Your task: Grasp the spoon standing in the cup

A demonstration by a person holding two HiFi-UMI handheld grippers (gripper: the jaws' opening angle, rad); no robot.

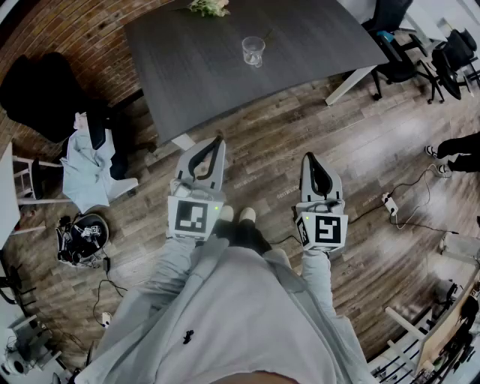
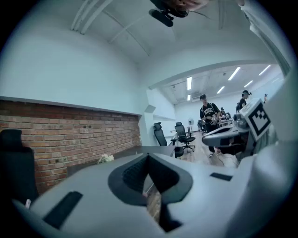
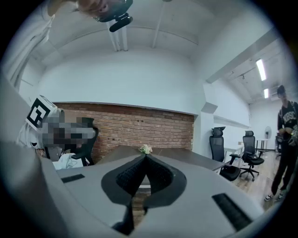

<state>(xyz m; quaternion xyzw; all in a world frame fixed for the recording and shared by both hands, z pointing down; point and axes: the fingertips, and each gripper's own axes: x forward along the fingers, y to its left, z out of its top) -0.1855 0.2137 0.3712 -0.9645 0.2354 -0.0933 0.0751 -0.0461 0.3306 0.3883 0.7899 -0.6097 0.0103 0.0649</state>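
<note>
Left tongs [image 1: 218, 142]: closed, tips meeting, nothing between them; the left gripper view shows the same. Right tongs [image 1: 310, 158]: closed and empty too, confirmed in the right gripper view. Both are held about level in front of the body, over the floor [image 1: 270, 142], short of the surface's near edge.

Cup [image 1: 253, 51]: clear glass, upright, alone on the surface [image 1: 202, 67], well apart from both tongs and set in from the near edge. Spoon [image 1: 265, 35]: a thin stem seems to lean out over the rim. It is too small to be sure.

Risks, if a reach for the spoon starts from here:
- Shut tongs arriving at the handle would push it aside, not take it.
- The glass looks light, so a knock from a jaw could tip or slide it.
- A thin, leaning handle could slip round in the cup as the tongs close.
- Cables [image 1: 409, 202] trail on the floor to the right and could catch a foot.

Surface: dark grey, with flowers [image 1: 209, 7] at the far edge. Room: brick wall [image 1: 82, 34] to the left, office chairs [image 1: 397, 45] to the right.
</note>
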